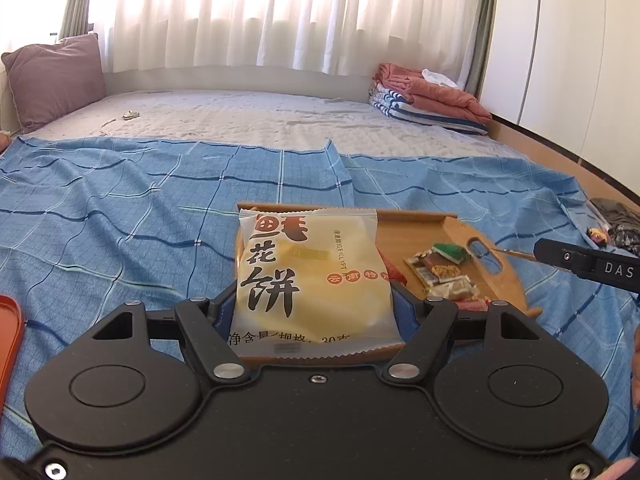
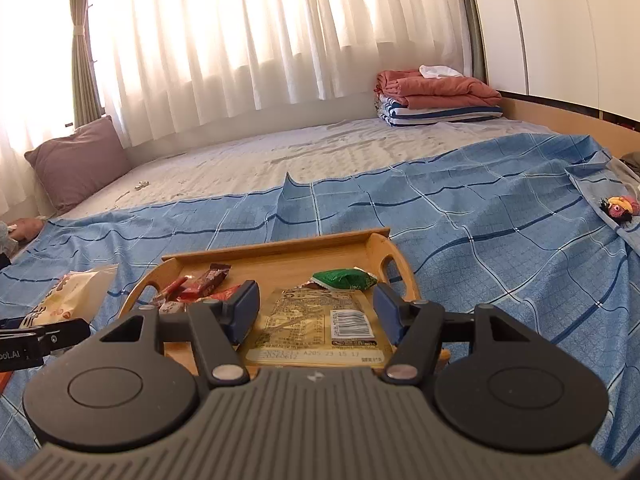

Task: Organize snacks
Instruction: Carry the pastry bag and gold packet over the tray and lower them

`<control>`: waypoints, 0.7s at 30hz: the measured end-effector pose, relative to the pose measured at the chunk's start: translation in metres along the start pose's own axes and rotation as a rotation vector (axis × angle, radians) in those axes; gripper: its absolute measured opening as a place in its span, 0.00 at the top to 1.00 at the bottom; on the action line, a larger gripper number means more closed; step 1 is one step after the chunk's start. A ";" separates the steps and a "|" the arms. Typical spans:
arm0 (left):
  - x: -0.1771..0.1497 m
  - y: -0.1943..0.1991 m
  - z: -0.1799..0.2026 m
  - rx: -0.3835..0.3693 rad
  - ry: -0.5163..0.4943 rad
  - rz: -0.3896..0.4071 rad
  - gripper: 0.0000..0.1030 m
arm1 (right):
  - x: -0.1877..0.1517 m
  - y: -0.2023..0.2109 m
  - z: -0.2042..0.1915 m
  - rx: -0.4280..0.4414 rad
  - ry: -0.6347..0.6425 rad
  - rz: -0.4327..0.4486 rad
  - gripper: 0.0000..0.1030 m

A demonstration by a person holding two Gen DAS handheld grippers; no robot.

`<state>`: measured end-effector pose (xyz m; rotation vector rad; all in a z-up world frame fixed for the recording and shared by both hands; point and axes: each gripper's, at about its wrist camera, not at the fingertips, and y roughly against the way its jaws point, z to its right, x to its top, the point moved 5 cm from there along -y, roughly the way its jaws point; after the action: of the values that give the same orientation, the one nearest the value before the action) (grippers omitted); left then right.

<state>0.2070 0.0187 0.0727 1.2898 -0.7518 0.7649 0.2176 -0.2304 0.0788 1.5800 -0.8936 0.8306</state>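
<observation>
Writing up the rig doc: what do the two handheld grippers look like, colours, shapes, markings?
Left gripper: smooth black body, two round black discs, black linkage arms with silver pivot pins, blue pads. Right gripper: same black discs and linkages and blue pads, but a grey ribbed body. White lettering on the side of each, seen from the other camera, only partly readable. No cables or sleeves visible.

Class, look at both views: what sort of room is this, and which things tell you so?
Most likely a bedroom: a wide mattress under a blue checked sheet, a mauve pillow at one end, and folded red and striped bedding by white curtains.
</observation>
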 end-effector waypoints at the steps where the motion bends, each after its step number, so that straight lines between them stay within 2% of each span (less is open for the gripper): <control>1: 0.004 -0.003 0.001 -0.003 0.005 -0.004 0.31 | 0.003 -0.003 0.001 -0.001 -0.006 -0.001 0.37; 12: 0.048 -0.059 0.018 -0.052 0.010 -0.056 0.31 | 0.043 -0.052 0.006 0.013 -0.065 -0.042 0.37; 21: 0.051 -0.126 0.035 -0.050 0.045 -0.121 0.31 | 0.051 -0.110 -0.002 0.012 -0.061 -0.118 0.37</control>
<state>0.3380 -0.0266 0.0522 1.2567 -0.6470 0.6715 0.3383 -0.2206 0.0730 1.6596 -0.8319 0.7090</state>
